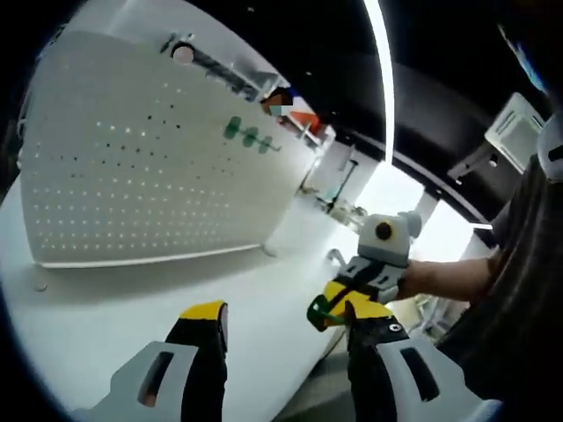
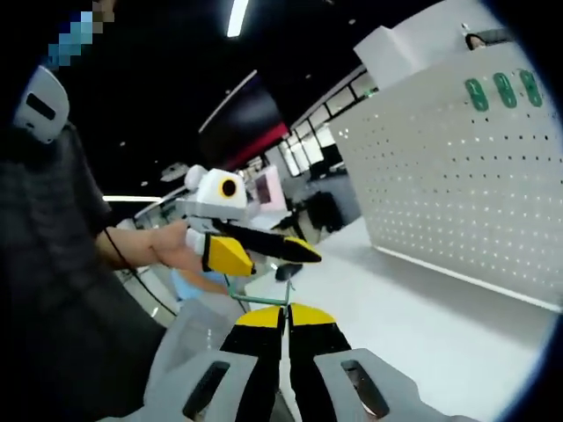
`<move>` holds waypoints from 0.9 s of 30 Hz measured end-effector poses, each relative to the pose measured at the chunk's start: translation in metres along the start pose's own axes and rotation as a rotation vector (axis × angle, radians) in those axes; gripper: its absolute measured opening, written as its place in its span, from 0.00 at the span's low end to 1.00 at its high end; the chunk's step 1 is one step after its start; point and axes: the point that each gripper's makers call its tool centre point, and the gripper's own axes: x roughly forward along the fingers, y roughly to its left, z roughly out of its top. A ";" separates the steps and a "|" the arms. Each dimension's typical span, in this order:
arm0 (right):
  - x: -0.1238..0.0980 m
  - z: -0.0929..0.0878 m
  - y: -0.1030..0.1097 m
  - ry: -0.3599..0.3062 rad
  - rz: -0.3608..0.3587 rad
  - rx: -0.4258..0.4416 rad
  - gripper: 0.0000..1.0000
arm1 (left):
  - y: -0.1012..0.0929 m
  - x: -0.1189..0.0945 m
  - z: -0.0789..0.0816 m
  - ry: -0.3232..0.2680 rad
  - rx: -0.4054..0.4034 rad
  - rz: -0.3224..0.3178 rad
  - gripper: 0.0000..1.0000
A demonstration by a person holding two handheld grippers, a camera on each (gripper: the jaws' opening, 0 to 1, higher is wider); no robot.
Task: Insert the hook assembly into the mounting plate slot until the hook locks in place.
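The right gripper has its yellow-tipped jaws pressed together on a thin green wire hook, whose stem rises from between the tips and bends over to the left in the right gripper view. Seen from the left gripper view, that same gripper holds the green hook at its tip, out past the near edge of the white table. The left gripper holds nothing, its jaws standing well apart over the table edge.

The hook appears to be gripped and carried, with insertion not yet begun. Its long axis seems to run roughly along the right jaws, bent end leading, though the wire is too fine to read exactly.

Across the table stands the white pegboard, upright and well apart from the hook, with three green pegs already hanging near its upper part. The next move probably calls for bringing the hook across to the board, turning its bent end toward a hole, then pushing until it seats.
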 end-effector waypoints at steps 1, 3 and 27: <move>0.001 0.000 0.001 0.001 0.006 -0.001 0.00 | -0.002 0.000 0.000 -0.003 -0.004 -0.010 0.51; 0.001 0.001 0.003 -0.003 0.016 -0.002 0.00 | -0.008 0.001 0.000 -0.003 -0.015 -0.040 0.47; 0.005 0.010 0.017 -0.023 0.088 -0.023 0.00 | -0.036 0.004 -0.007 0.025 -0.052 -0.189 0.15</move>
